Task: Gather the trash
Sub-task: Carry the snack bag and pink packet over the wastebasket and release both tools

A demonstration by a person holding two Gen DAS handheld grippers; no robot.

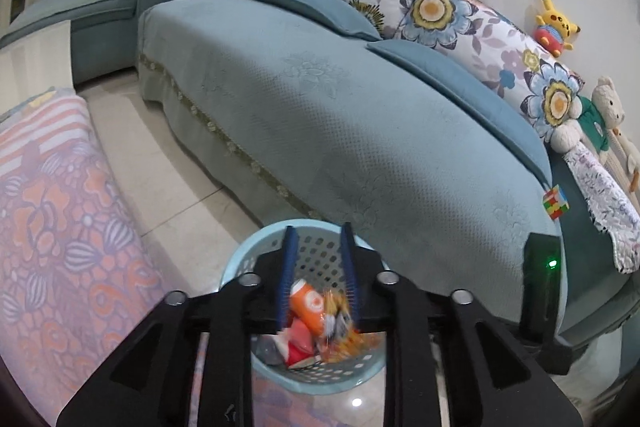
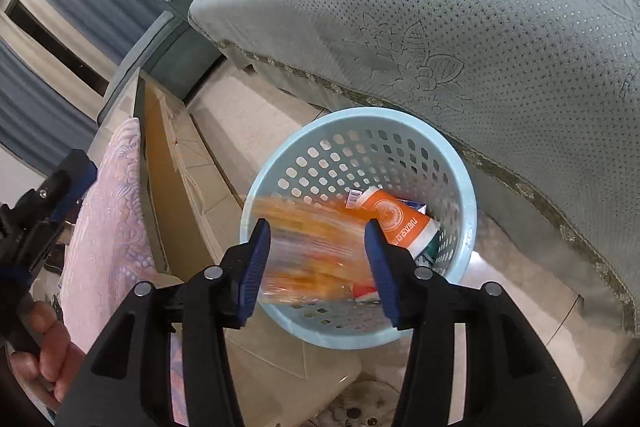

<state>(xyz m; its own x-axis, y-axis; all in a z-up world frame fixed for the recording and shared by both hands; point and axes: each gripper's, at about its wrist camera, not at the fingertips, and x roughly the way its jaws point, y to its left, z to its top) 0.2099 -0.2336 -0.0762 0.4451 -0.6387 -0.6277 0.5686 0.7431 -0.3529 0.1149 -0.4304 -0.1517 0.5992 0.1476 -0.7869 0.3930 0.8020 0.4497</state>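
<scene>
A light-blue perforated basket [image 1: 320,251] [image 2: 360,113] stands on the tile floor against the sofa front. In it lie an orange paper cup [image 1: 308,303] [image 2: 396,219] and several red and orange wrappers. My left gripper [image 1: 318,229] hangs over the basket with its jaws apart. A blurred yellow-orange wrapper [image 1: 340,311] is loose beside its right finger. My right gripper [image 2: 317,223] also stands open above the basket. A motion-blurred orange wrapper [image 2: 312,251] lies between its blue pads, which do not press on it. The left gripper [image 2: 76,171] also shows at the edge of the right wrist view.
The teal sofa [image 1: 340,115] with floral cushions and plush toys lies behind the basket. A table with a pink floral cloth [image 1: 60,227] is on the left. A puzzle cube [image 1: 555,202] and a black device with a green light [image 1: 540,291] sit at the right. A hand [image 2: 44,359] holds the left gripper.
</scene>
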